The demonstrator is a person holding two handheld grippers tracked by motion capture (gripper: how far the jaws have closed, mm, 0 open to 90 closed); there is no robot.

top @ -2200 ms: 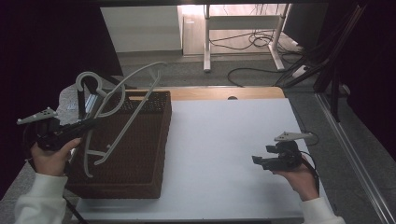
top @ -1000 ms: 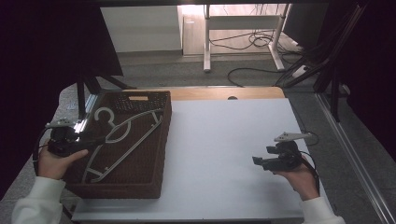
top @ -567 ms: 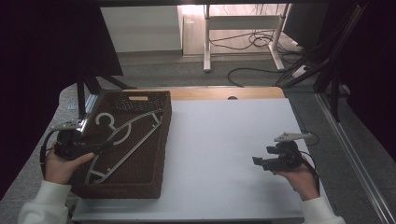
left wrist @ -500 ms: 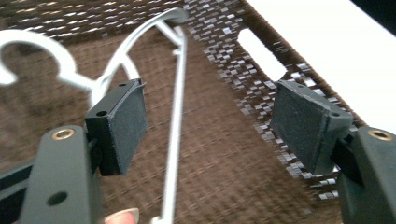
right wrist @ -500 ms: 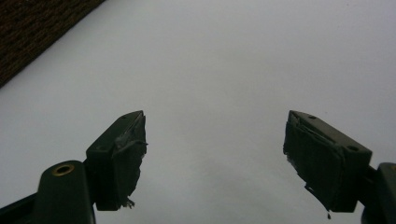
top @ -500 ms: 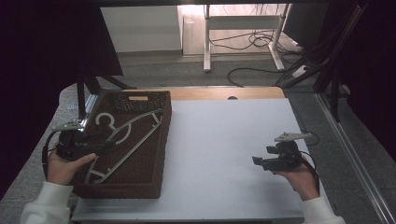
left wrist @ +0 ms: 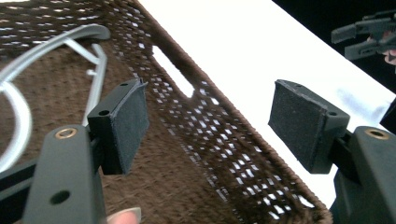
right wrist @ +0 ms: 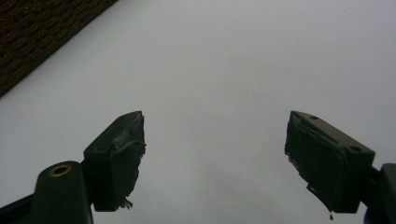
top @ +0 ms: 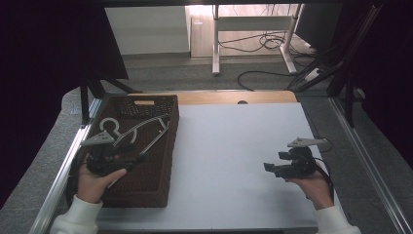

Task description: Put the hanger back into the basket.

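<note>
Where high view hides jaws, left tool (left wrist: pixel 208 128) gapes over basket (left wrist: pixel 219 154).

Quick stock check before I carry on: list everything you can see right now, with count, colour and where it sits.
basket: 1, dark brown woven, left part of the table
hanger: 1, light grey, lying inside the basket
table: 1, white top with a wooden strip along the far edge
desk frame: 1, white, on the floor beyond the table
cables: several, black, on the floor beside the desk frame
left gripper: 1, black, jaws open over the basket, holding nothing
right gripper: 1, black, jaws open over bare table at the right
hands: 2, white sleeves, near edge
</note>
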